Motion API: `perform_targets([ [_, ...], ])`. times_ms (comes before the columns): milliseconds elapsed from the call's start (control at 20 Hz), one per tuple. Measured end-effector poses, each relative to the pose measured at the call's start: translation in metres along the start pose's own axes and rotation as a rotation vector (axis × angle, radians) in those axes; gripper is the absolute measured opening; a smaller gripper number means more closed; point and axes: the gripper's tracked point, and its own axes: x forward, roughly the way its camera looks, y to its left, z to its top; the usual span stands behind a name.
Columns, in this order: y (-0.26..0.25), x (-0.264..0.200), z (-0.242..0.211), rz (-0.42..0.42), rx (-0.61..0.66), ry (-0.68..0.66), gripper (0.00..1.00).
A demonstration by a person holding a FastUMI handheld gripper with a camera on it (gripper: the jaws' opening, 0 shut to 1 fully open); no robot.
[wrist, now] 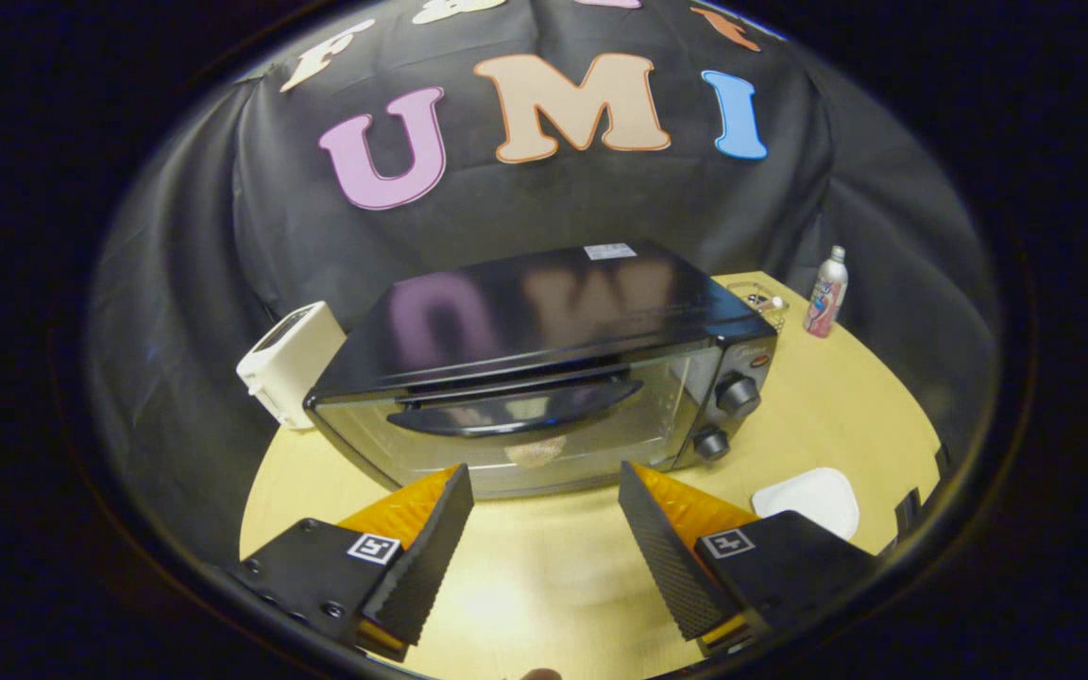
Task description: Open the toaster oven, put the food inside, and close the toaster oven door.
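Claw (544,491) wide, empty, just before oven (544,378). Door (516,430) looks shut, food (535,451) seen behind glass. Risk: bumping handle (516,408), reopening door; pushing oven far across bench (525,586).

It was a staged booth: a black cloth wall (223,236) stood behind a light wooden table (544,567) carrying a toaster oven (544,368).
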Motion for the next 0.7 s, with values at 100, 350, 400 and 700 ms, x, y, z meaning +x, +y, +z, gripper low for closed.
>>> perform_targets([
  [100, -0.004, 0.0, 0.002, -0.007, 0.002, -0.003, 0.99],
  [350, -0.011, -0.004, 0.006, -0.021, 0.005, -0.012, 0.99],
  [400, -0.012, -0.005, 0.008, -0.023, 0.002, -0.015, 0.99],
  [700, -0.021, -0.025, 0.034, -0.054, -0.036, -0.07, 0.99],
])
